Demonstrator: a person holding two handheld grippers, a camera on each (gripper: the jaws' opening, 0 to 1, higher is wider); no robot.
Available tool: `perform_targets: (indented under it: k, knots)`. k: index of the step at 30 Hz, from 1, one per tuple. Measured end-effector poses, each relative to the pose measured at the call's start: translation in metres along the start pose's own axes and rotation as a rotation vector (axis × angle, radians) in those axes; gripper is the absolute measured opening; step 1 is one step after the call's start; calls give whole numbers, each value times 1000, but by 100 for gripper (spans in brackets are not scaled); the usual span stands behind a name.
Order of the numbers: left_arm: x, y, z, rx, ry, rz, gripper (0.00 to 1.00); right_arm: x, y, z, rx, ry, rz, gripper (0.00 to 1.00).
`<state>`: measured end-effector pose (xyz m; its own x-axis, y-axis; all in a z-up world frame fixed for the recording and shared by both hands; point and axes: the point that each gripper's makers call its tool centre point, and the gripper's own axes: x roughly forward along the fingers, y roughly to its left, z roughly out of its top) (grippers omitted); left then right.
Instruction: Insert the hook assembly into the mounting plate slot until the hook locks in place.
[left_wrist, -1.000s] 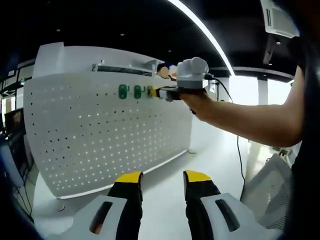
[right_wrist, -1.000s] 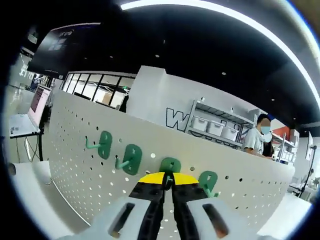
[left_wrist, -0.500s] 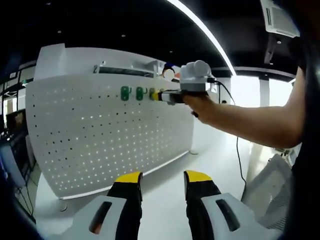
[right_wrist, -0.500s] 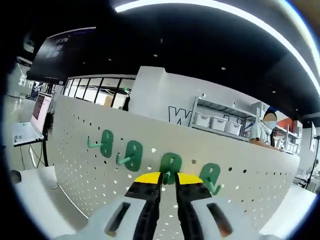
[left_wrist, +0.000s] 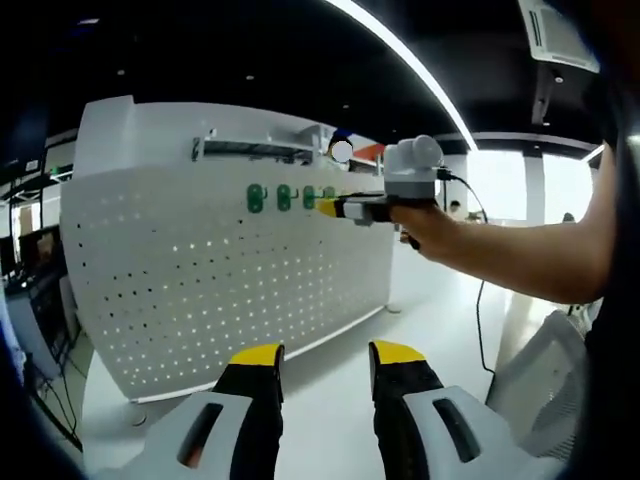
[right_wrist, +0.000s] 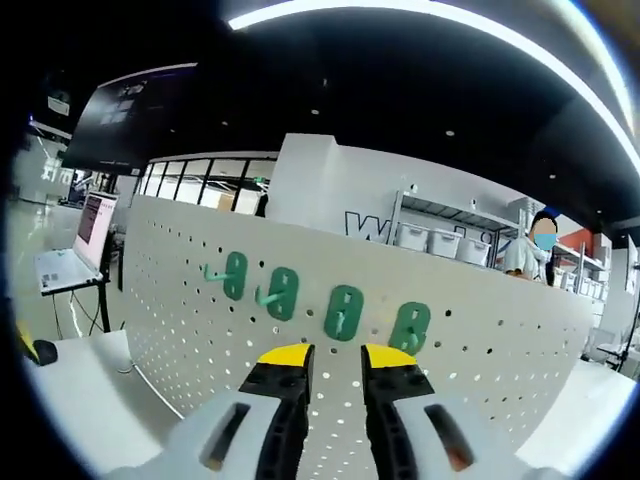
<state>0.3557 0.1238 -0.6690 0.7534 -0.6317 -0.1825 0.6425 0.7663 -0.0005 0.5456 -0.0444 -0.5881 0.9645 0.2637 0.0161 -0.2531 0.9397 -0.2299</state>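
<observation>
Hooks: four green ones (right_wrist: 343, 311) sit in a row on the white pegboard (right_wrist: 180, 300), dead ahead of your right gripper (right_wrist: 334, 357), just above its yellow tips; its jaws stand slightly apart, empty; your left gripper (left_wrist: 322, 354) hangs well back, jaws apart, empty.

Dark ceiling (right_wrist: 330, 90) with a long curved light strip (right_wrist: 420, 22) and small spot lights; white wall (right_wrist: 330, 185) behind with partial lettering, shelving rack (right_wrist: 440, 240) holding white bins, windows (right_wrist: 200, 185) far left, laptop (right_wrist: 75, 245) on a stand at left, bright windows (left_wrist: 500, 180) right, white floor (left_wrist: 440, 320), air-conditioning unit (left_wrist: 560, 35) top right
</observation>
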Motion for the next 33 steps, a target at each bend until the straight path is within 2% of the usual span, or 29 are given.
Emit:
perform_targets:
  k: [12,17,24,33]
  knots:
    - [-18,-9,11,7,-25,39,36,-48,-12,14,23,-25,12,24]
    - [-24,-13,14,10,-31,47,37,-73,-13,19,48,-39,42,28]
    - [-30,-14,16,6,-40,70,38,-108,-14,13,68,-34,102,31]
    - [-30,-15,25,0,-68,95,40,-159,-14,-7,76,4,157,35]
